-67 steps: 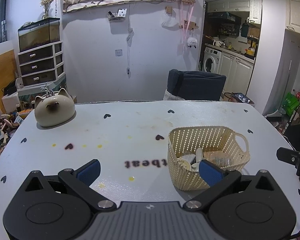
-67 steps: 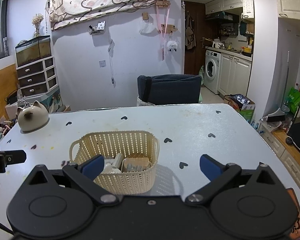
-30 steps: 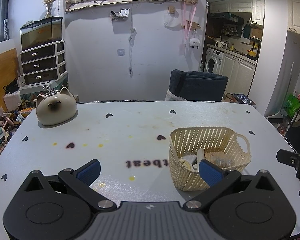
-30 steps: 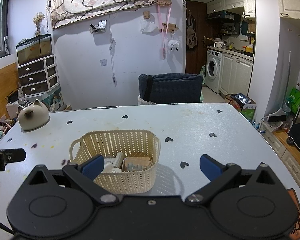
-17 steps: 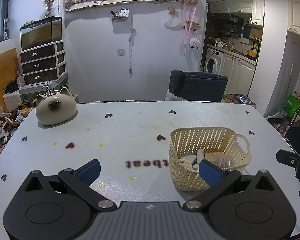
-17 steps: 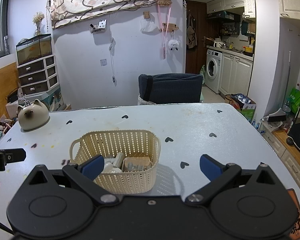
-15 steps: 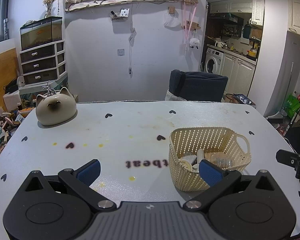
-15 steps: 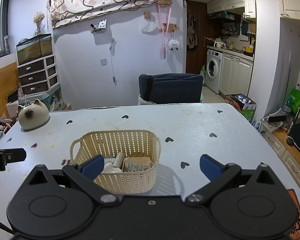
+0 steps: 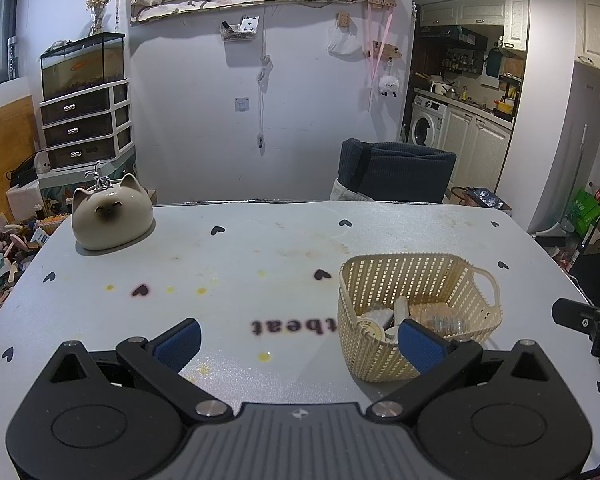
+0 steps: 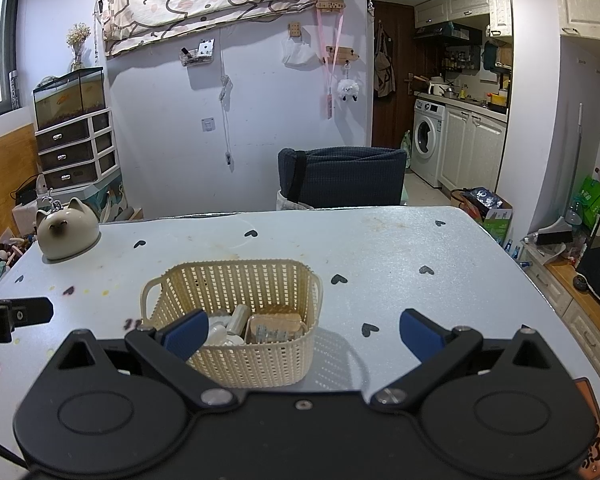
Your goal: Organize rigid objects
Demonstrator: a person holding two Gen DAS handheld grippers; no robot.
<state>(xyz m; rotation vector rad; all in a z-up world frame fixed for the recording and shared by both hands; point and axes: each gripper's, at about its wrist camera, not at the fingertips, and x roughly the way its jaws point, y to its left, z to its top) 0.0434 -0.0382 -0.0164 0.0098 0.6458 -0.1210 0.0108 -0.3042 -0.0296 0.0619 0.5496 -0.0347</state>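
Pale heart-print tabletop [image 9: 284, 248]: the basket [image 10: 236, 320], already holding small items, sits between both grippers, left gripper [image 9: 298, 340] and right gripper [image 10: 302, 330] spread, empty. Reaching carelessly might tip it.

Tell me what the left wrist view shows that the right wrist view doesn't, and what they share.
Only the left wrist view shows the printed lettering on the table and the right claw's finger entering from the right edge. Only the right wrist view shows the left claw's finger at the left edge and the wooden cabinet beside the table's right side. Both show the cream basket with small items inside, the cat-shaped ceramic piece, the dark chair, and their own claw open and empty: left claw, right claw.
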